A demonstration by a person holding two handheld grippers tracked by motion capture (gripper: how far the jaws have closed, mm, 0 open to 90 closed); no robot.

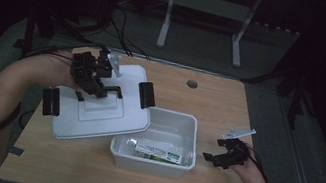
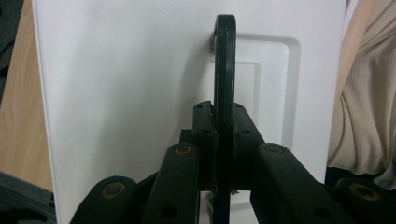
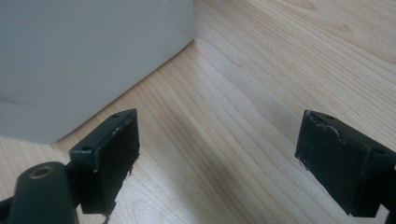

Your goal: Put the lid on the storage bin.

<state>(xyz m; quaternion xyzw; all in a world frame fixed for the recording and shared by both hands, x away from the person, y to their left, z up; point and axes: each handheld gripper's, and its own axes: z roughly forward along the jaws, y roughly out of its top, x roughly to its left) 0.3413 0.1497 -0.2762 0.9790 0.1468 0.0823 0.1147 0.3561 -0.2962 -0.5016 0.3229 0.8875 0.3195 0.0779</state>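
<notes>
A white lid (image 1: pixel 96 113) with black clips at two ends hangs tilted over the table's left half, its right edge overlapping the open white box (image 1: pixel 148 166). My left gripper (image 1: pixel 97 85) is shut on the lid's black handle (image 1: pixel 111 89). In the left gripper view the handle (image 2: pixel 224 70) runs up between the closed jaws of the left gripper (image 2: pixel 224 140), in front of the lid (image 2: pixel 116 84). A white and green packet (image 1: pixel 158 151) lies in the box. My right gripper (image 1: pixel 212 149) stands open just right of the box, low over the wood. Its view shows the box wall (image 3: pixel 84 60) ahead of the right gripper (image 3: pixel 219 154).
The wooden table (image 1: pixel 219 106) has a round cable hole (image 1: pixel 192 83) near its far edge. A white stand (image 1: pixel 206 8) and cables lie on the dark floor behind the table. A cream sleeve (image 2: pixel 364 116) shows beside the lid.
</notes>
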